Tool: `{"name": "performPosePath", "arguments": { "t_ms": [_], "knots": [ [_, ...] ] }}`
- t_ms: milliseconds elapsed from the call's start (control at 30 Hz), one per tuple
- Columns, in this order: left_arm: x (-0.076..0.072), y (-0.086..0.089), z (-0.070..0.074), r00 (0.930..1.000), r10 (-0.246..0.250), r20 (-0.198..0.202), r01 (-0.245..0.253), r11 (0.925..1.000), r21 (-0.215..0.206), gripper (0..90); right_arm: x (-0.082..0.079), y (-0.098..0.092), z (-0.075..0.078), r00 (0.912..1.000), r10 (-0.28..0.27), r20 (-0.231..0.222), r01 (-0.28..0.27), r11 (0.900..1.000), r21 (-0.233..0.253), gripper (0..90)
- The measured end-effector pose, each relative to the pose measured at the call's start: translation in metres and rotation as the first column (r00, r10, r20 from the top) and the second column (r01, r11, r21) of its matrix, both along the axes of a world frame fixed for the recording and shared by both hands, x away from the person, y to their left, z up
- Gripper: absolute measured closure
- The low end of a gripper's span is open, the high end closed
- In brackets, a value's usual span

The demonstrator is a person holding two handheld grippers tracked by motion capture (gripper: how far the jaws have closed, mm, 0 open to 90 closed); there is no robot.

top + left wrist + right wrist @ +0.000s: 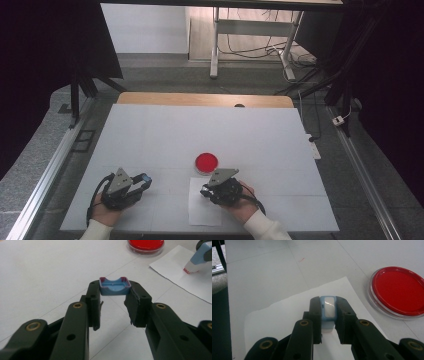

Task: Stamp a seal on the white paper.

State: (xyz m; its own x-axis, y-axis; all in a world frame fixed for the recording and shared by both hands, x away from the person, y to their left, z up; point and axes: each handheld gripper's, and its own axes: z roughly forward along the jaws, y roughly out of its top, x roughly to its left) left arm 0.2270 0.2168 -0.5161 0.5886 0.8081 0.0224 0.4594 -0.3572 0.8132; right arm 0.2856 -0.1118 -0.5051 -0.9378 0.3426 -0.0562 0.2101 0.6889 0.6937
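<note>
My left gripper [145,180] [115,287] is shut on a small blue cap [114,289] with a reddish rim, held just above the white table [175,135]. My right gripper [204,190] [329,303] is shut on a light-blue stick-shaped item with a white top [328,311]. In the left gripper view that item [198,258] points its white, red-ended tip down onto a white paper sheet [185,277] [205,210] [287,312]. A round clear dish with red contents [206,162] [398,291] [145,244] sits just beyond the paper.
The table's wooden far edge [205,99] lies well beyond the dish. Metal rails [45,175] run along both sides of the table. Cables and a desk frame [250,45] stand on the floor behind.
</note>
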Motion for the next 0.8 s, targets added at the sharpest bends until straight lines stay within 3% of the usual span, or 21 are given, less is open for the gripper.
{"name": "performPosePath", "arguments": {
  "t_ms": [233,667,800],
  "knots": [
    [-0.0003,0.0001,0.0001,1.0,0.004,0.002,-0.004,1.0,-0.001,65.0,-0.0003,-0.0012,-0.0015,1.0,0.002,0.002,-0.002,1.0,0.016,76.4],
    [0.0006,0.001,-0.0006,1.0,0.004,-0.002,-0.004,1.0,-0.001,65.0,-0.0011,-0.0002,0.0005,0.9999,0.008,0.014,-0.008,1.0,-0.012,76.0],
    [0.0014,0.0015,-0.0011,1.0,0.003,-0.005,-0.003,1.0,-0.001,65.0,0.0011,-0.0008,0.0006,0.9999,0.016,0.003,-0.016,1.0,0.002,75.9]
  ]
}}
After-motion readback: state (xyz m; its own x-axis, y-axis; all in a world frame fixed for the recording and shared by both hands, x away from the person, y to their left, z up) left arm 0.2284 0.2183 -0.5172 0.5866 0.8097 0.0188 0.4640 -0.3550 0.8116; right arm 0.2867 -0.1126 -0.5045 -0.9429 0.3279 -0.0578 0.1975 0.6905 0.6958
